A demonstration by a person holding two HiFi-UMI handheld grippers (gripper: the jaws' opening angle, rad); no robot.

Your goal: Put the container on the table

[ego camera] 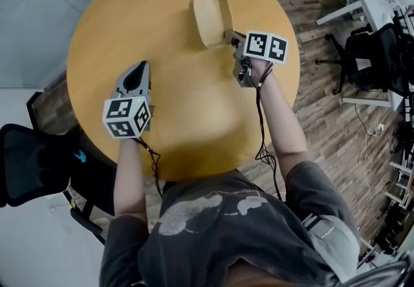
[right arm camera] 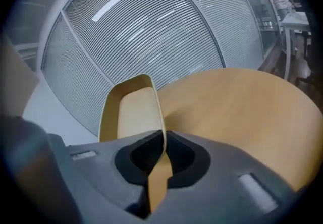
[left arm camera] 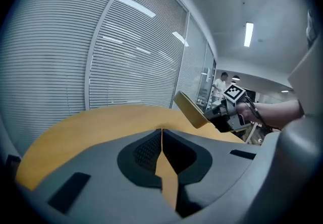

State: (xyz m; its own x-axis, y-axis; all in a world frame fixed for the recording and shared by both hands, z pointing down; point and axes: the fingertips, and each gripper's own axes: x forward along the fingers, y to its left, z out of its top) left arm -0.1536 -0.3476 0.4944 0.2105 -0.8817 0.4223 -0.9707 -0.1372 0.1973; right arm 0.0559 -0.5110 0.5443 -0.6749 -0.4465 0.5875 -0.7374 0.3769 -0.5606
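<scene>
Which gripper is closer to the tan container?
Right. The right hand-held gripper is clamped on the rim of the container. The left hand-held gripper is shut on nothing, well apart from it over the table.

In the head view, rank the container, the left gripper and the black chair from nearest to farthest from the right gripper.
1. The container: rim clamped in the right gripper, far side of the table.
2. The left gripper: shut, empty, over the table's left.
3. The black chair: off the table, lower left.
</scene>
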